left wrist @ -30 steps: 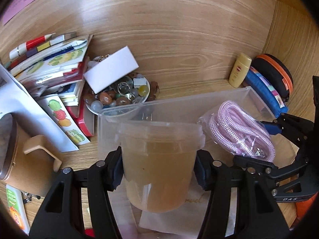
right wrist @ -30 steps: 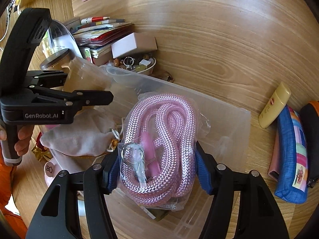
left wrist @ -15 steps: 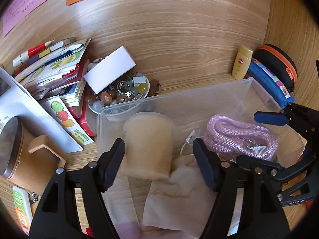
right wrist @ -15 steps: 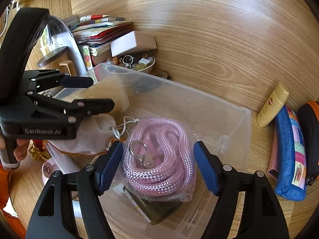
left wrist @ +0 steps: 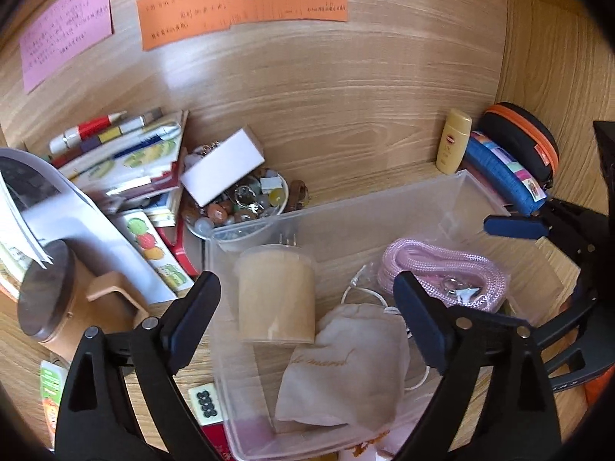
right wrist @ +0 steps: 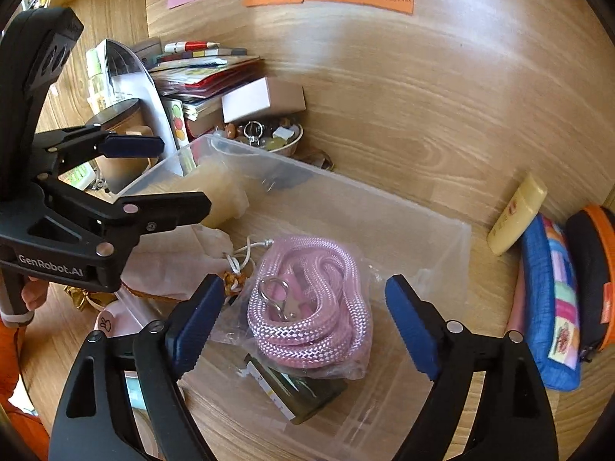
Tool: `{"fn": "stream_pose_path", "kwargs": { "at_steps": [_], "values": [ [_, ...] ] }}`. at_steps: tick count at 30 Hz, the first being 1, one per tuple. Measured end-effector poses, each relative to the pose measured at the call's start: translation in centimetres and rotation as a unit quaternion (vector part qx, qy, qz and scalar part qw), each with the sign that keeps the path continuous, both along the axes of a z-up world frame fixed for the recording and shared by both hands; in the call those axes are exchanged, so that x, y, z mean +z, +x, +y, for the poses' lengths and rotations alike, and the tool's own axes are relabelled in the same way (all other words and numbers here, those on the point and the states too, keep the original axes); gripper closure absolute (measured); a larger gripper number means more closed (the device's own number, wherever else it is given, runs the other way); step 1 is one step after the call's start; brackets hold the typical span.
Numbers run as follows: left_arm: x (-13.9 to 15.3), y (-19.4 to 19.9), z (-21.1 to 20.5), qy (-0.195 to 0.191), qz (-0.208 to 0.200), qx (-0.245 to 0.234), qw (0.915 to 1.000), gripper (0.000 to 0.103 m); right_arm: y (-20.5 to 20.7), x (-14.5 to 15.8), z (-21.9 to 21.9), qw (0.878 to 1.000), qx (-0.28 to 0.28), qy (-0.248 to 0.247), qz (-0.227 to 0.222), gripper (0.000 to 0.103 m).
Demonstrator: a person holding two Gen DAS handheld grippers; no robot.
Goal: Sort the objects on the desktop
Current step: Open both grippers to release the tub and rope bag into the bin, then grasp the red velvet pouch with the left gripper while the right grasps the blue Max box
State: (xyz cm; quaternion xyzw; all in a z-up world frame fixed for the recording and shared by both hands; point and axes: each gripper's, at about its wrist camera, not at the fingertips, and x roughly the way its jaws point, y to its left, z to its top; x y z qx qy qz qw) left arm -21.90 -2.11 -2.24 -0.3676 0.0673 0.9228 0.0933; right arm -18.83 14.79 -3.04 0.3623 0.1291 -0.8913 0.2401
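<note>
The clear plastic bin (left wrist: 346, 207) sat on the wooden bench (right wrist: 403, 115), holding a tan lidded cup (left wrist: 275, 296), a cream drawstring pouch (left wrist: 346, 368) and a bagged pink rope (right wrist: 307, 303). The left claw (left wrist: 307, 322) and right claw (right wrist: 303, 330) both hovered spread and empty above it; the left read "GenRobot.AI". Beyond lay a bead bowl (left wrist: 246, 203), stacked booklets (left wrist: 127, 169), a yellow sunscreen bottle (left wrist: 453, 142) and orange wall notes (left wrist: 246, 4).

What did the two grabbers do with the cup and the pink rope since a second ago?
Both let go. The left gripper opened and pulled back, leaving the beige tub standing in the clear bin. The right gripper dropped the bagged pink rope there too. The desk clutter stayed put.
</note>
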Motion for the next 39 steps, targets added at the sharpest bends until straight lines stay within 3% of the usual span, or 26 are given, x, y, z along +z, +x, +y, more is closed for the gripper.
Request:
{"fn": "stream_pose_path", "kwargs": {
  "at_steps": [6,13,20,32,39],
  "values": [
    [1.7,1.4,-0.6,0.004,0.025,0.0,0.9997,0.01,0.9,2.1,0.7,0.999,-0.014,0.004,0.034,0.019],
    [4.4,4.4,-2.7,0.0,0.068,0.021,0.9975,0.005,2.8,4.6,2.6,0.997,-0.031,-0.011,0.07,0.008],
    [4.3,7.7,-4.7,-0.017,0.082,0.044,0.9955,0.004,5.0,4.3,4.3,0.996,-0.05,0.0,0.072,0.008],
    [0.2,10.8,-6.8,-0.027,0.035,0.082,0.9956,0.004,7.6,1.5,7.1,0.996,-0.081,0.022,0.043,0.008],
    [-3.7,11.1,-8.2,0.001,-0.025,0.1,0.9947,0.004,8.6,-1.0,8.3,0.995,-0.099,0.016,0.004,0.008]
  ]
}}
